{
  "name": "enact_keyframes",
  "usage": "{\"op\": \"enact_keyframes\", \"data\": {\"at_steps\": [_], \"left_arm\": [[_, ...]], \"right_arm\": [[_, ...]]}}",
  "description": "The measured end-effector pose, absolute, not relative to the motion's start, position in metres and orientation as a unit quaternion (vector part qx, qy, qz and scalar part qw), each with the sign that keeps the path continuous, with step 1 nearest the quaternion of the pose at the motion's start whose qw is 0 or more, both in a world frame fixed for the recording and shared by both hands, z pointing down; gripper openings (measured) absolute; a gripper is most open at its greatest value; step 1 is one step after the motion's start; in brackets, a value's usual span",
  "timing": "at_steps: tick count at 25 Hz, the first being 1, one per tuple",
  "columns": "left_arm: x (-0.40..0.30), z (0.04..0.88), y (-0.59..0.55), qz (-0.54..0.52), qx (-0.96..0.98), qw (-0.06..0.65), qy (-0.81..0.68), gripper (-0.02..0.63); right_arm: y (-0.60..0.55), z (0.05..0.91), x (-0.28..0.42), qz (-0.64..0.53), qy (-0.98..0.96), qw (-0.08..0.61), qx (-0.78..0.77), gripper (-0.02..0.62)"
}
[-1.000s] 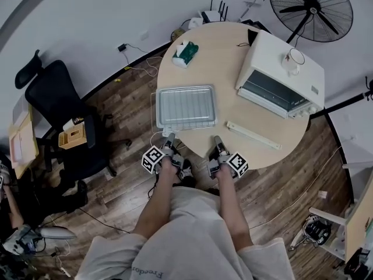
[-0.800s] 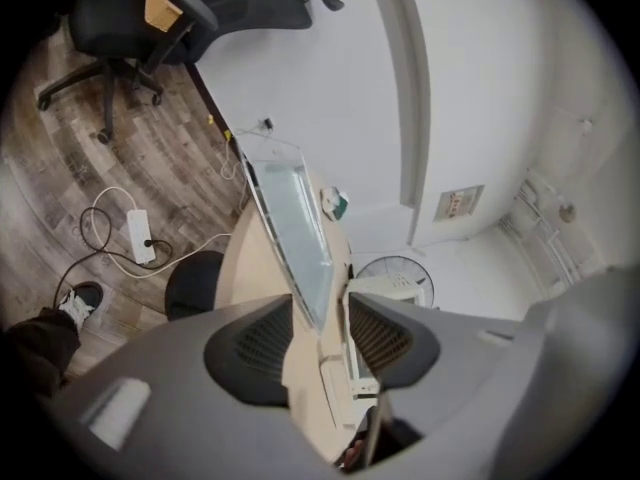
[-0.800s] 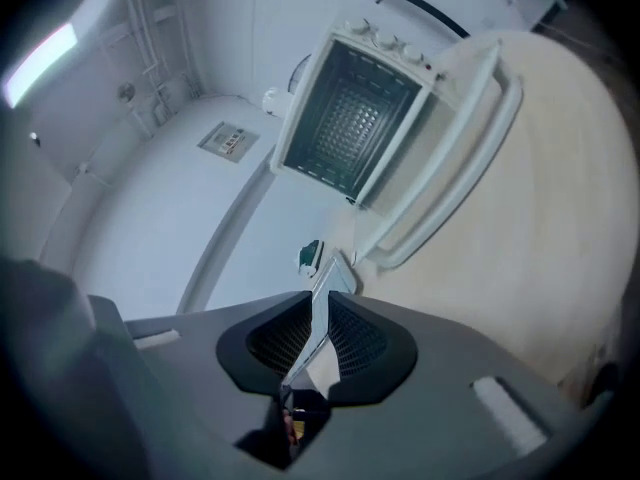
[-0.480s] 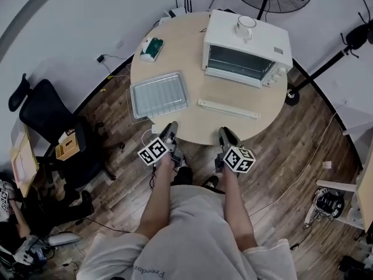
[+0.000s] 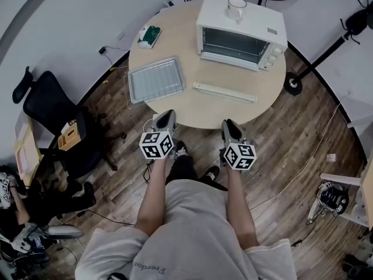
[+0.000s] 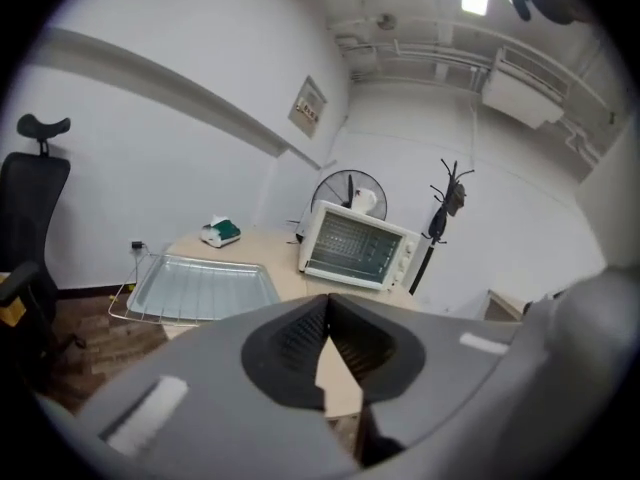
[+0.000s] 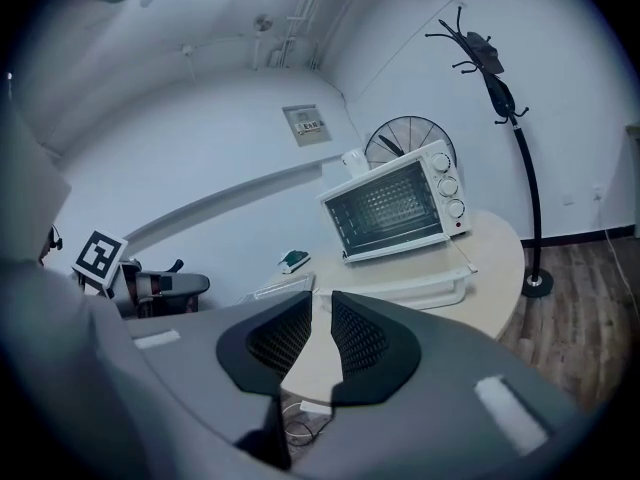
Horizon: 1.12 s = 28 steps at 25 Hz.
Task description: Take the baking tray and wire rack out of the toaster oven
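Observation:
The baking tray (image 5: 156, 79) lies on the wire rack (image 5: 129, 89) on the left of the round table (image 5: 198, 112). Behind it stands the white toaster oven (image 5: 242, 31), its door closed. Both grippers hover off the table's near edge, apart from everything. My left gripper (image 5: 164, 121) has just closed its jaws; their tips meet with nothing between them. My right gripper (image 5: 230, 127) keeps a narrow slit between its pads, also empty. The left gripper view shows the tray (image 6: 205, 283) and the oven (image 6: 358, 248) beyond the jaws. The right gripper view shows the oven (image 7: 390, 208).
A long white strip (image 5: 224, 92) lies in front of the oven. A mug (image 5: 236, 7) sits on the oven top and a green-and-white box (image 5: 149, 35) at the table's far left. A black office chair (image 5: 49, 112) stands left, a fan stand (image 5: 294, 83) right.
Both grippers pulled back from the table's edge, rose and rolled, so their marker cubes now face up. The left jaws closed. The tray, rack and oven stay put.

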<state>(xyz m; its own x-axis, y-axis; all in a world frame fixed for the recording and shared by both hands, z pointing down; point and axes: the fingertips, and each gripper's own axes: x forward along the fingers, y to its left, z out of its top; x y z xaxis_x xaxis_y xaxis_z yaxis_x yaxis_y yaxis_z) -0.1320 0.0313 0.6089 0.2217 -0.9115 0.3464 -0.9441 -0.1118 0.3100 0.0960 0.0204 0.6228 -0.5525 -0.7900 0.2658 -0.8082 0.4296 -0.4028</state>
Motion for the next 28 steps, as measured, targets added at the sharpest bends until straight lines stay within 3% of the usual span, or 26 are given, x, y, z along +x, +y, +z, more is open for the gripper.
{"op": "enact_keyframes", "data": {"at_steps": [4,10,13,28], "left_arm": [[-0.110,0.606,0.029,0.055,0.757,0.221,-0.612,0.055],[-0.076,0.597,0.023,0.030,0.777,0.236,-0.582,0.055],[-0.060,0.601,0.020,0.038,0.782,0.238,-0.576,0.055],[-0.047,0.595,0.022,0.039,0.783,0.237,-0.574,0.055]], "right_arm": [[0.021,0.622,0.105,0.237,-0.843,0.026,0.481,0.039],[0.025,0.603,0.122,0.226,-0.848,-0.016,0.479,0.037],[0.028,0.603,0.138,0.223,-0.845,-0.015,0.486,0.000],[0.029,0.607,0.155,0.217,-0.841,0.011,0.496,0.000]]}}
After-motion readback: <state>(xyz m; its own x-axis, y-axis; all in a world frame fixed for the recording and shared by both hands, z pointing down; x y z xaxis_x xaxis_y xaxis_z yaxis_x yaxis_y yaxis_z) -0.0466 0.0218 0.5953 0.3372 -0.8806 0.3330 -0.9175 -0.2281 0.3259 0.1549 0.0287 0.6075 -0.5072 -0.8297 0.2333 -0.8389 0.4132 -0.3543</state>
